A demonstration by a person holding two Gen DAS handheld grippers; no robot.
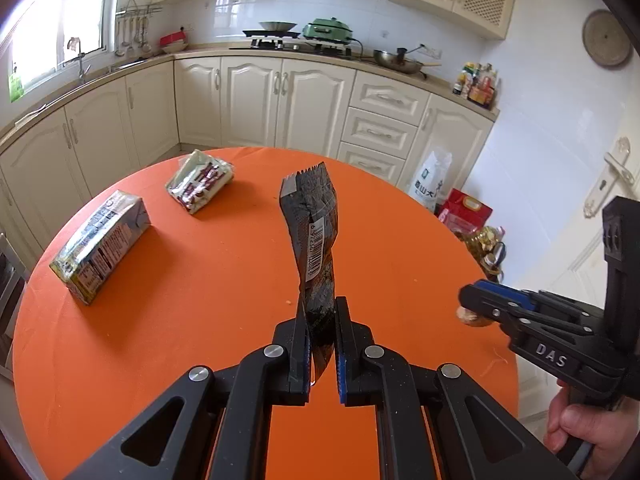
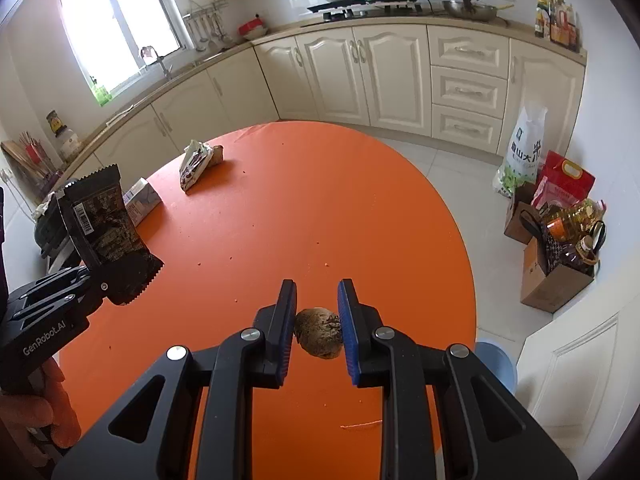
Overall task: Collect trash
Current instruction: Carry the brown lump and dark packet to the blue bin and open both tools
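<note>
Over the orange desk (image 1: 200, 300), the "GenRobot.AI" left hand-held gripper (image 1: 320, 308) pinches a dark barcoded wrapper (image 1: 316, 232), while the "DAS"-marked right hand-held gripper (image 2: 317, 292) clamps a brown lump (image 2: 319, 332).

Bright daylight, both views. Source: window (image 2: 120, 28) at upper left, blown out to near white with a violet fringe along its frame. White wall tiles (image 1: 320, 4) carry pale reflections. Orange table (image 1: 200, 300) evenly lit; soft shadows fall right of the carton (image 1: 100, 246) and the wrapper (image 1: 200, 186). Strong fisheye bowing of cabinets; dark vignette in corners. Focus sharp throughout, no motion blur.
</note>
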